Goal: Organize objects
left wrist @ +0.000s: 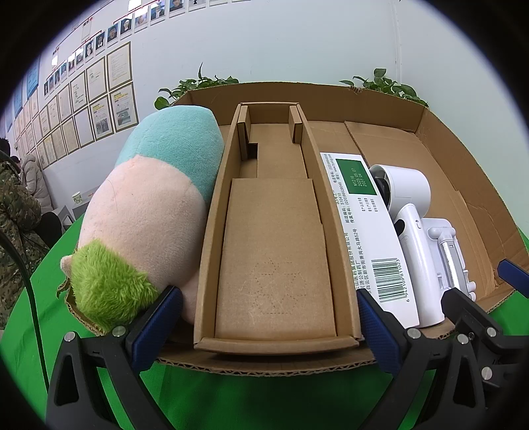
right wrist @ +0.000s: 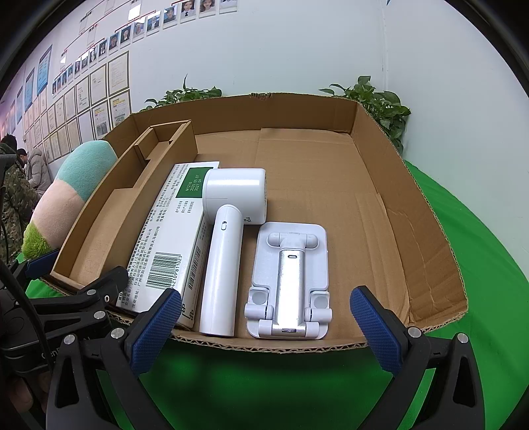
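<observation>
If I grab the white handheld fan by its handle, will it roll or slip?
The fan has a smooth, glossy round handle, so pads may slip. Its bulky head probably makes it top-heavy and apt to pivot. Lying between the medicine box and phone stand, it shouldn't roll far.

place: office or staff room | wall (right wrist: 297, 49): white, hung with framed documents (left wrist: 96, 99) under a row of portrait photos (right wrist: 139, 29) | far left: people in coats (left wrist: 29, 178) seen seated | plants (right wrist: 380, 102) lined along the wall | table (right wrist: 479, 264): covered in green cloth
</observation>
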Tool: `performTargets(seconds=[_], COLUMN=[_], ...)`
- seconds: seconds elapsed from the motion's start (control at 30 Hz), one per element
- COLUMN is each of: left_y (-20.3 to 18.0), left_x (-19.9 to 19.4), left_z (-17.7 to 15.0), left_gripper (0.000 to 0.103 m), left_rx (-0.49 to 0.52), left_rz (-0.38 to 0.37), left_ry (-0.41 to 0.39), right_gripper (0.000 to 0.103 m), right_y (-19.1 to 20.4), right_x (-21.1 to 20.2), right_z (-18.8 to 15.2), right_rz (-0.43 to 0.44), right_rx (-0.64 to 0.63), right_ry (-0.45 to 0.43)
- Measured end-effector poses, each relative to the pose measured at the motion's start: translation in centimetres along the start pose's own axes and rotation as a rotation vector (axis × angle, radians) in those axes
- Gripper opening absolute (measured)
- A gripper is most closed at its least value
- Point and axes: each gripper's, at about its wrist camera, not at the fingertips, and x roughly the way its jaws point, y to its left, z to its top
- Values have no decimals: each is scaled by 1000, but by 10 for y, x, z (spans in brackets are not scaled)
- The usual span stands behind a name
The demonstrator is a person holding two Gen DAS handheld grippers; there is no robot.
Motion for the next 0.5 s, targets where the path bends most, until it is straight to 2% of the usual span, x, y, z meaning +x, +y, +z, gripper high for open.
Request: performTargets(seconds=[0.5], left_y=[-1], left_x=[-1], left_z=[0], left_gripper=[101], left_rx=[-3], left_rz=[-4], left_ry=[-1], right_gripper=[103], right_y=[1], right_x=[1], right_z=[0], right_rz=[-1], right_rx=[1], right_ry=[0])
